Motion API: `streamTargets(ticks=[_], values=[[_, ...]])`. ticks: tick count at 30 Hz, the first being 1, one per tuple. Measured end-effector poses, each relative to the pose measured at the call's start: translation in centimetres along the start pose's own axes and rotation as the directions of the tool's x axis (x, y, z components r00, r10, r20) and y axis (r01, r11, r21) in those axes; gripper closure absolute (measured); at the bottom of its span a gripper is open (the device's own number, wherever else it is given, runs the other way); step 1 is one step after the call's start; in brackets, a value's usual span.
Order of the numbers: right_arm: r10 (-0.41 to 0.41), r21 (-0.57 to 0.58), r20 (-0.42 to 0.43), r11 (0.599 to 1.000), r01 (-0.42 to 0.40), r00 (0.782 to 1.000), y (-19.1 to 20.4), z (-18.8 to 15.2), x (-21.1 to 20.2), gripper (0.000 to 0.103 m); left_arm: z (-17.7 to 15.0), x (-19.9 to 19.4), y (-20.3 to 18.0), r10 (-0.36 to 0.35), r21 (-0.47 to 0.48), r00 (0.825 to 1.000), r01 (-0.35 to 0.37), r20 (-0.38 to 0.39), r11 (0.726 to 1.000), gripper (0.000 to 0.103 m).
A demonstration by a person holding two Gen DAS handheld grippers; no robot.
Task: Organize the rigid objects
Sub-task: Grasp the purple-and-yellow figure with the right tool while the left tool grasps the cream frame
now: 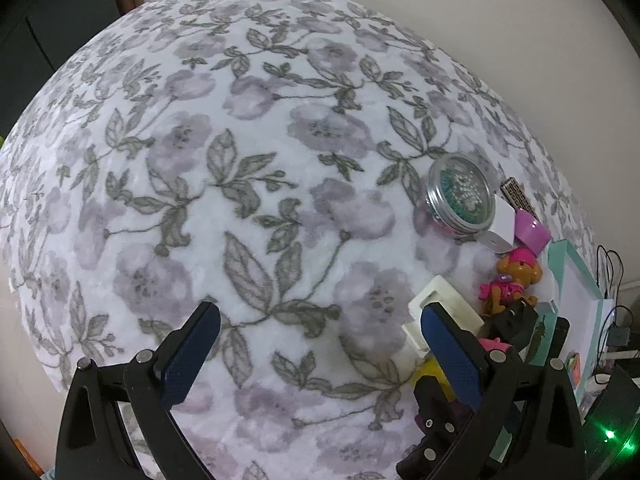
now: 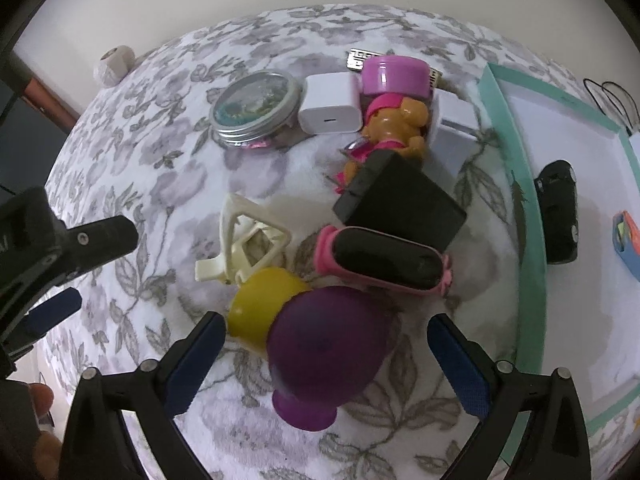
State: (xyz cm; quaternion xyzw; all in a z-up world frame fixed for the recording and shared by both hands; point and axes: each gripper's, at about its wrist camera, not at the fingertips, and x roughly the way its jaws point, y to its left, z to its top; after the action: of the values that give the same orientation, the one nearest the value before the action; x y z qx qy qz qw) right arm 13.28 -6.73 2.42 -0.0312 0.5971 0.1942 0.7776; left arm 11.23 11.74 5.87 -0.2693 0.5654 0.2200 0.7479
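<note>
A pile of small rigid things lies on the floral blanket (image 2: 160,184). My right gripper (image 2: 326,332) is open and points down over a purple egg-shaped toy (image 2: 328,352), which lies between its jaws with a gap on each side. A yellow ball (image 2: 262,308) touches the purple toy beside the left pad. Beyond lie a cream plastic holder (image 2: 248,236), a pink and black case (image 2: 384,260), a black box (image 2: 400,204), a toy dog (image 2: 396,124), a white charger (image 2: 330,108), a purple jar (image 2: 396,76) and a round tin (image 2: 256,104). My left gripper (image 1: 320,320) is open over bare blanket.
A teal-rimmed white tray (image 2: 524,208) lies to the right and holds a black toy car (image 2: 558,212) and a blue and orange item (image 2: 628,248). A white box (image 2: 456,132) sits against its rim. Cables (image 1: 608,280) lie past the tray. Wall behind.
</note>
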Motion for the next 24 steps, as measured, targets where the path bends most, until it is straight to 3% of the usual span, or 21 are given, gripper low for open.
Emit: streamTargets(ticks=[9,16,24], values=[[0.063,0.010,-0.019,0.998,-0.063,0.998,-2.0,-0.1,-0.9,0.026,-0.3,1.5,-1.5,-0.093,-0.003,0.993,0.093,-0.070,0.996,0.003],[0.071,0.018,-0.025,0.997,-0.070,0.997,-4.6,-0.5,-1.7,0.027,-0.5,2.2,-3.3,-0.143,0.029,0.985,0.146,-0.098,0.989,0.003],[0.101,0.053,-0.029,0.994,-0.100,0.994,-6.7,-0.8,-2.0,0.027,-0.8,3.0,-5.9,-0.133,0.101,0.987,0.142,-0.089,0.985,0.003]])
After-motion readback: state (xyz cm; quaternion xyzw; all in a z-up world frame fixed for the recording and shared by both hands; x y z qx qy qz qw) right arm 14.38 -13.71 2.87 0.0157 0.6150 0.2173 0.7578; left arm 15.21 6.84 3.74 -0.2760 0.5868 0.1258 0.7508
